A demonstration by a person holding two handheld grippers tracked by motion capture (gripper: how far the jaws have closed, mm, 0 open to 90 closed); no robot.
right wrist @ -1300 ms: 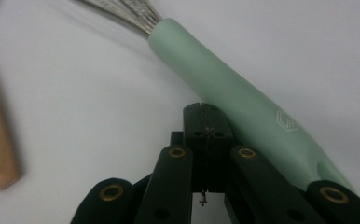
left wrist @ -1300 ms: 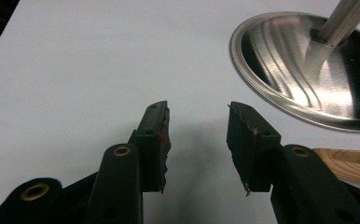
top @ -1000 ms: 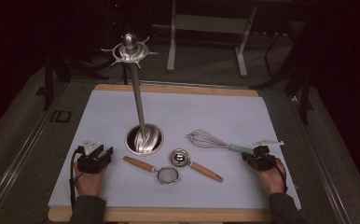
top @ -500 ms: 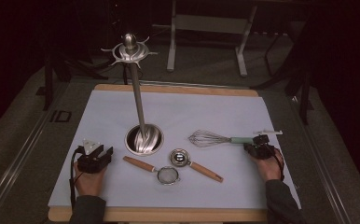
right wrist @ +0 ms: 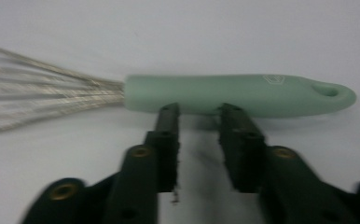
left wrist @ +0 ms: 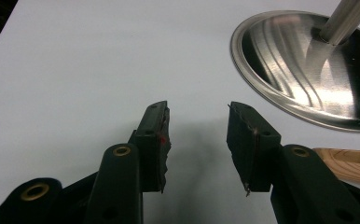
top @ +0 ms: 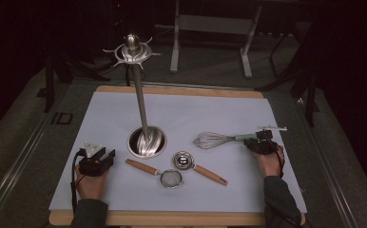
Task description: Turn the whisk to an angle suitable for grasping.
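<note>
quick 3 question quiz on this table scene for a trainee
1. True or false: the right gripper is shut on the whisk.
2. What lies nearest the left gripper: A) whisk B) stand C) strainer
3. What colour is the whisk's handle?

Key:
1. False: its jaws have just been opening and stand apart at the handle, nothing between them.
2. B
3. Pale green
</note>
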